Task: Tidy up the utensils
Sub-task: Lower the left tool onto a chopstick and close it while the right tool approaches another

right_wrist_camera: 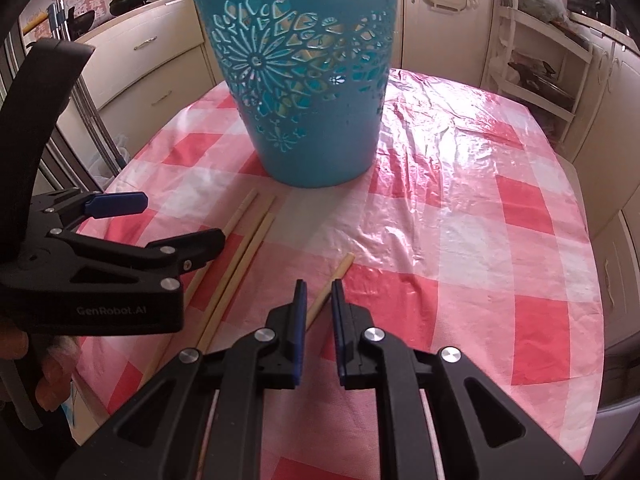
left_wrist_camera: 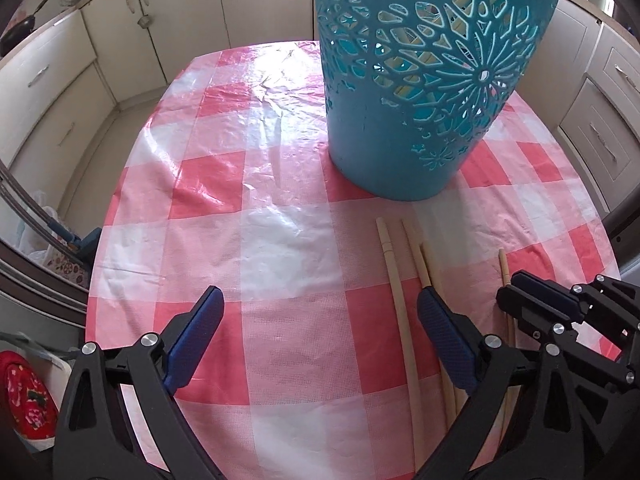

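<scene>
A teal perforated holder (left_wrist_camera: 420,80) stands upright on the table and shows in the right wrist view (right_wrist_camera: 308,80); pale sticks show inside through its holes. Several wooden chopsticks (left_wrist_camera: 400,300) lie on the checked cloth in front of it. My left gripper (left_wrist_camera: 320,316) is open and empty, just left of them, and shows in the right wrist view (right_wrist_camera: 180,220). My right gripper (right_wrist_camera: 319,294) is nearly closed around a single chopstick (right_wrist_camera: 332,284) lying on the cloth; I cannot tell whether the pads touch it. It shows at the right in the left wrist view (left_wrist_camera: 516,292).
A red-and-white checked plastic cloth (left_wrist_camera: 280,200) covers the round table. Cream kitchen cabinets (left_wrist_camera: 60,88) ring the table. A shelf rack (right_wrist_camera: 540,68) stands at the back right. Pans (right_wrist_camera: 128,0) sit on the counter at the back left.
</scene>
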A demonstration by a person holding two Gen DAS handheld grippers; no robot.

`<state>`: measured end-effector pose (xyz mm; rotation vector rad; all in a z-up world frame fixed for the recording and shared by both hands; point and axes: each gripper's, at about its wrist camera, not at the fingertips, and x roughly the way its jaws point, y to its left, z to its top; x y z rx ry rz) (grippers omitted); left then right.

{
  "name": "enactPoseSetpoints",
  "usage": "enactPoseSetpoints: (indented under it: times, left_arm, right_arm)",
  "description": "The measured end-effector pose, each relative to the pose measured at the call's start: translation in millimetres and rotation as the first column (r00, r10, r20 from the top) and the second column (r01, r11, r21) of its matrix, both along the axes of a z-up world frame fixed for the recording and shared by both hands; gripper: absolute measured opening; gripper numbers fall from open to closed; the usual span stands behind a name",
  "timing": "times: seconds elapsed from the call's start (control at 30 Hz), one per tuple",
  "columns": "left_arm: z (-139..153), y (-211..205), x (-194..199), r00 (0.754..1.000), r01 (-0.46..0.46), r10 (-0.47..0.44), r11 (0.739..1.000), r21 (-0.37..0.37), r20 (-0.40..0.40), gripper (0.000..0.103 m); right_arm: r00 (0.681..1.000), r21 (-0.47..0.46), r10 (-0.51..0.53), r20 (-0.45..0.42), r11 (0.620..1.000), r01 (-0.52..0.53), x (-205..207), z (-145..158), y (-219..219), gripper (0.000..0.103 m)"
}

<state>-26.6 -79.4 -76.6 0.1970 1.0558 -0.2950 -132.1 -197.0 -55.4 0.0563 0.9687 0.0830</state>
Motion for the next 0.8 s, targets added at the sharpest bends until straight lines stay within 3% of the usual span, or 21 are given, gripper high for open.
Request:
enactPoseSetpoints:
  times: [0.13, 0.2, 0.27, 0.33, 0.43, 0.63, 0.8]
  left_arm:
    - [-2.1, -2.9, 2.4, 1.0, 0.01, -0.01, 1.0, 0.007, 0.009, 0.076]
    - [-0.3, -4.9, 2.6, 0.999, 0.029, -0.029, 1.0, 0.0, 0.027, 0.06]
    - [2.4, -8.8, 2.0, 0.998, 0.053, -0.053, 0.999, -0.007, 0.04, 0.033]
    - [3.7, -8.3, 2.7, 0.997, 0.06, -0.06, 0.998, -0.015, 0.041, 0.019]
    - [3.1, -3.9, 8.5, 0.998, 0.06, -0.059, 0.998, -0.037, 0.03, 0.017]
    - [1.0, -0.1, 15.2, 0.997, 0.078, -0.077, 0.995, -0.066, 0.011, 0.008]
    - [0.5, 2.7, 17.4, 0.997, 0.077, -0.078, 0.994, -0.082, -0.005, 0.008]
  right_arm:
    - [1.0, 0.024, -0.009, 0.01, 1.0, 0.009, 3.3, -0.2, -5.3, 0.013]
    - [1.0, 0.032, 0.005, 0.011, 0.999, -0.005, 5.5, 0.3, -5.9, 0.013]
    - [1.0, 0.033, 0.004, 0.012, 0.999, -0.004, 6.5, 1.0, -8.5, 0.013]
    - [1.0, 0.041, -0.02, -0.004, 0.999, 0.02, 8.8, 0.3, -16.4, 0.013]
    - [1.0, 0.077, -0.027, -0.015, 0.997, 0.028, 11.3, 0.4, -21.8, 0.013]
    - [0.994, 0.02, 0.113, 0.013, 0.993, -0.113, 9.0, 3.1, 7.1, 0.009]
    - [0.994, 0.047, 0.098, -0.045, 0.994, -0.096, 9.7, 1.7, 2.5, 0.01]
